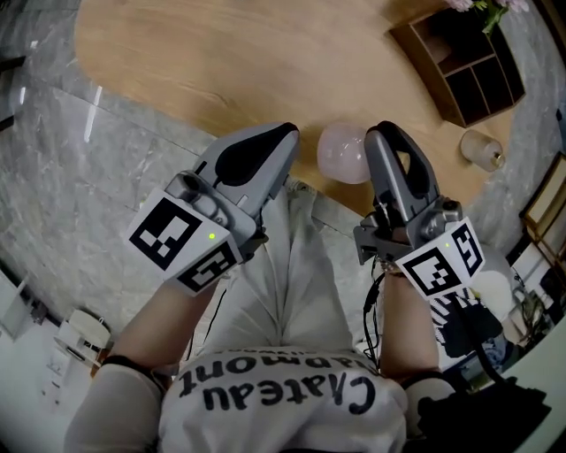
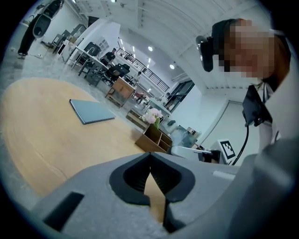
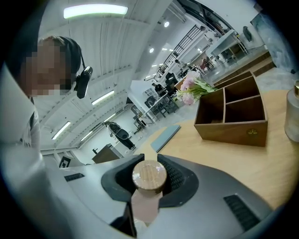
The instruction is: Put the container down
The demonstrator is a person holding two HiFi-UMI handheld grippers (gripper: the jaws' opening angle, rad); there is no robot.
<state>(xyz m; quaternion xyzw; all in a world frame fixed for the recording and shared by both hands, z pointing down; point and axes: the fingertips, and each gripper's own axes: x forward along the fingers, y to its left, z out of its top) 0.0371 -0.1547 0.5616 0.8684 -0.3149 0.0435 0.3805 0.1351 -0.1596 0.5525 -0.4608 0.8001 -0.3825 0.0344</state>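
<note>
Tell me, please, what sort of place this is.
Probably a large open-plan office or studio: rows of desks with dark office chairs stand behind the rounded light wooden table, long white ceiling strip lights run overhead, and a brown wooden compartment box sits on the table.

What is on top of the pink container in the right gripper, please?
A round wooden lid caps the pink container, held between the right gripper's jaws. Its contents are hidden.

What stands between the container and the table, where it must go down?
Nothing visible does. The right claw holds the container over bare wood of the table; the box and the jar stand off to the side.
</note>
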